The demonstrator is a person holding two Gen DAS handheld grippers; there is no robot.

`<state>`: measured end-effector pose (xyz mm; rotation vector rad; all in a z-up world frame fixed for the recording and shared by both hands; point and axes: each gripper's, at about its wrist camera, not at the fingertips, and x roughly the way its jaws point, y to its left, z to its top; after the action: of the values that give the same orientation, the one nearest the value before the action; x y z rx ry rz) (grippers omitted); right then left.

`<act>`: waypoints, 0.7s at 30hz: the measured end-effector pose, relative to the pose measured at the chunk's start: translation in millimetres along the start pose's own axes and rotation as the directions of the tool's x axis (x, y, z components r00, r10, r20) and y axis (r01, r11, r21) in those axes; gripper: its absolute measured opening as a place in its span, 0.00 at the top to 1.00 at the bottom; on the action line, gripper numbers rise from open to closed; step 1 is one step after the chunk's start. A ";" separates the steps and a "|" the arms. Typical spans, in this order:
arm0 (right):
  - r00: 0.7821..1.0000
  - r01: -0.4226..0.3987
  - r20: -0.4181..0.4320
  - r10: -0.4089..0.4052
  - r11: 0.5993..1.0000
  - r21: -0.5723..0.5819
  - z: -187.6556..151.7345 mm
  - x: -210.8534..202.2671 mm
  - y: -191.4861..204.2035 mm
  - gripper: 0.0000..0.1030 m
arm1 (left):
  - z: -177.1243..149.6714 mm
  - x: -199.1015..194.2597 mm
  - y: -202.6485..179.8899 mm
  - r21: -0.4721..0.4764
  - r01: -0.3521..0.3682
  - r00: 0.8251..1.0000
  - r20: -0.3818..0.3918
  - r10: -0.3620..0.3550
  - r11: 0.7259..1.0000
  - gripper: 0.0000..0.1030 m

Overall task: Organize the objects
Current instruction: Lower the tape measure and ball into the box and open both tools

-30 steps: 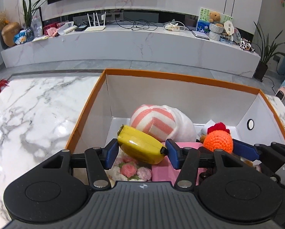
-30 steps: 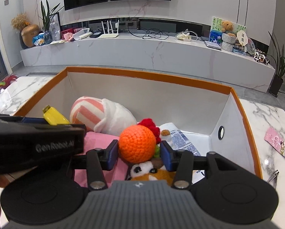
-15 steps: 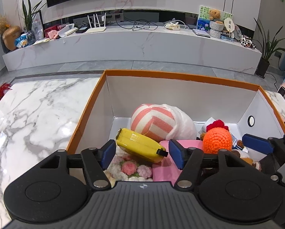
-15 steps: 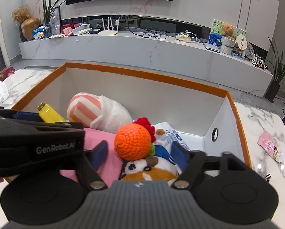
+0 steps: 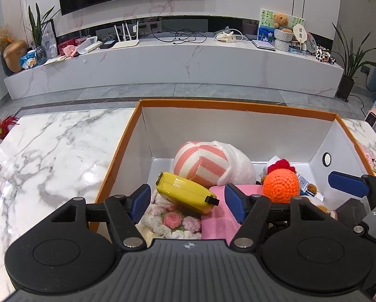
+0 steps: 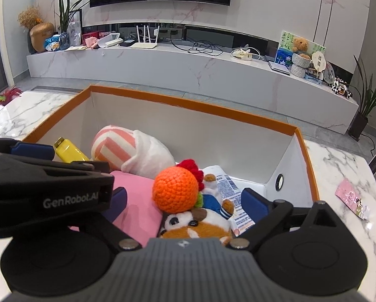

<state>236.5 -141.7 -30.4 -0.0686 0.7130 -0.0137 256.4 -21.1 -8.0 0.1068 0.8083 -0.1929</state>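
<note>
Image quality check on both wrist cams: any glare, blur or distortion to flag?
Left wrist: sharp, no motion blur; soft glare patches on the marble table; fisheye bows the TV console. Right wrist: also sharp; the left gripper blocks the lower left; box rim bends, corners dark.

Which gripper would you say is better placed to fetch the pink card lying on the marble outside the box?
The right gripper, probably: the pink card lies on the marble just right of the box, on its side, and its opening jaws hold nothing.
</note>
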 end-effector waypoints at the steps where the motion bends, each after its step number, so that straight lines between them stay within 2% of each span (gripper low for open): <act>1: 1.000 0.000 0.001 0.000 1.000 0.003 0.1 -1.5 -0.6 0.05 | 0.5 -1.8 0.2 -0.001 0.000 1.000 0.002 0.000 1.000 0.26; 16: 0.999 0.030 0.016 -0.030 0.999 0.017 -7.0 -45.0 2.0 0.03 | -9.0 -42.7 9.7 -0.001 0.021 1.000 0.017 -0.021 1.000 0.26; 21: 0.999 0.044 0.018 -0.045 0.998 0.041 -10.8 -65.3 3.8 0.03 | -15.2 -61.1 12.2 -0.035 0.035 0.999 0.027 -0.034 0.999 0.26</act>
<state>180.0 -136.3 3.8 -0.0462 0.6917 -0.0700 207.0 1.3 26.2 0.0574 0.7871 -0.2119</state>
